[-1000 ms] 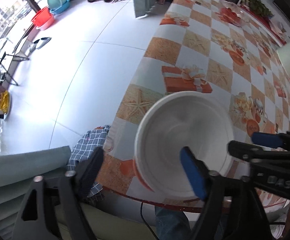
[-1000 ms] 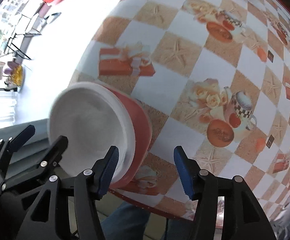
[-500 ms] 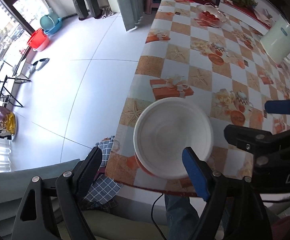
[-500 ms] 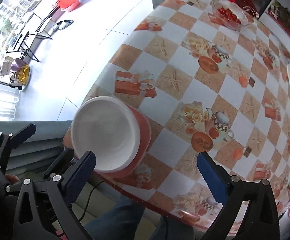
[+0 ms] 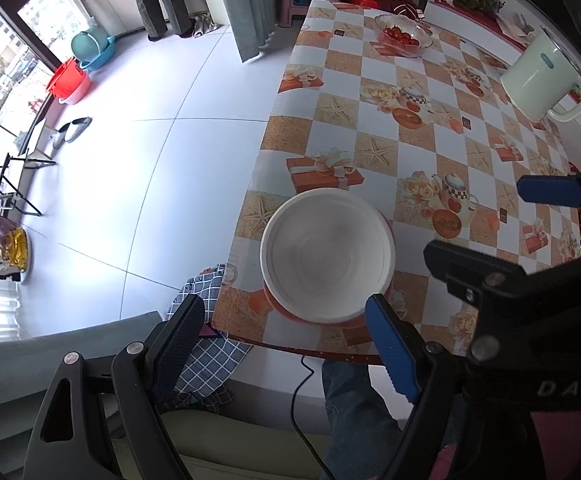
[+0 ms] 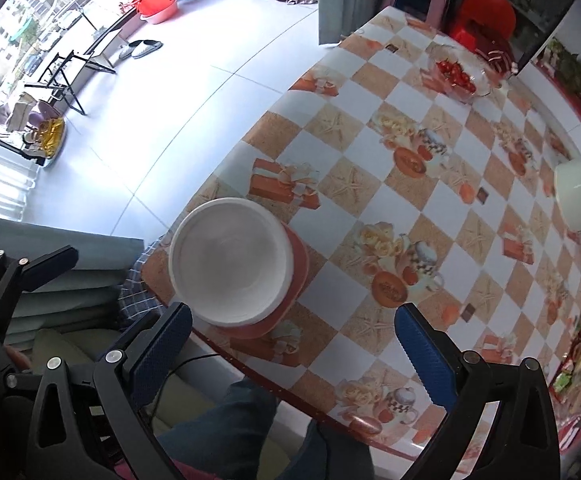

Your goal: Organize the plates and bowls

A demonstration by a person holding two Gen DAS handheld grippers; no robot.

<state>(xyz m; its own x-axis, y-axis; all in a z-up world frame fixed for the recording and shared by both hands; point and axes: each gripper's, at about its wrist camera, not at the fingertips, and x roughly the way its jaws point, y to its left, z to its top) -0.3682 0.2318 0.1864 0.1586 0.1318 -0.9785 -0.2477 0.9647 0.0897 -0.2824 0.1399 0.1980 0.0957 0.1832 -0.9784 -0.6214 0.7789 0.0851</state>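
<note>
Only my left view takes in the whole pale kettle. My left gripper and right gripper both hang wide apart, empty, above the bowl: white inside, orange-red outside, upright at the checkered table's near corner

A white bowl sits upright and empty, nested in what looks like a red bowl of about the same width, of which only the outer wall shows. The stack stands on the surface near its front left corner, close to both edges.
</note>
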